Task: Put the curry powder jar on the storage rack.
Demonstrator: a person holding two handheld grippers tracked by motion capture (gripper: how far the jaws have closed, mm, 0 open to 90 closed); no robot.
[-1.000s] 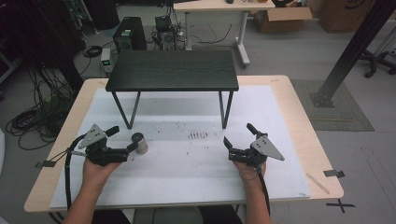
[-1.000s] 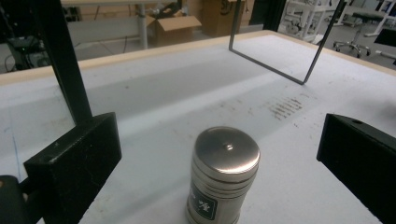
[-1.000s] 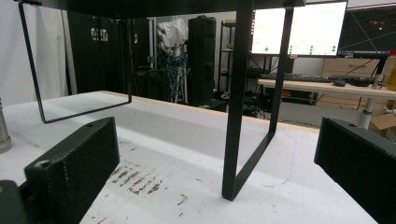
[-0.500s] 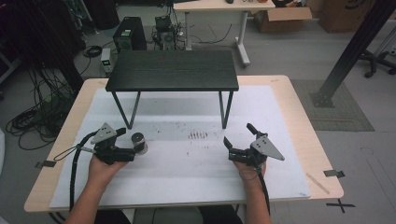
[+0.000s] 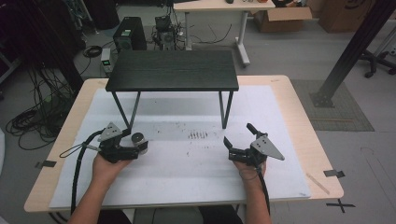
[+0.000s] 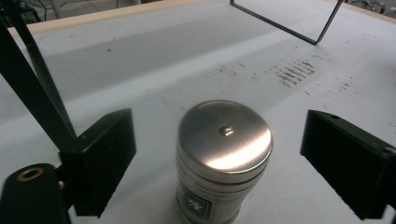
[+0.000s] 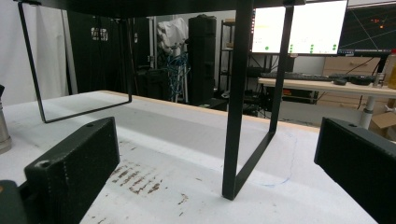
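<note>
**Tin between the open left jaws, right gripper idle by the stand**

A small metal tin (image 5: 138, 140) stands upright on the white mat (image 5: 187, 168) that covers the table (image 5: 299, 121), near the left front leg of a low black stand (image 5: 173, 70). The left gripper (image 5: 133, 144) sits low on the mat with its jaws spread to either side of the tin. In the left gripper view the tin (image 6: 224, 158) stands midway between the two black jaws, with a clear gap on each side; neither jaw touches it. Its lid is shiny and rounded, with a small dimple near the middle, and a dark green label shows low on its side.

The right gripper (image 5: 238, 140) rests on the mat well apart from the tin, just in front of the stand's right front leg. Its jaws are wide apart and hold nothing. In the right gripper view the stand's leg frame (image 7: 243, 116) rises between the jaws, farther off, and the tin's edge (image 7: 3, 130) shows at the far left.

A patch of dark scuff marks (image 5: 198, 135) lies on the mat between the two grippers. Each gripper is held by a hand, the left hand (image 5: 105, 168) and the right hand (image 5: 250, 170), forearms coming in from the near edge.
</note>
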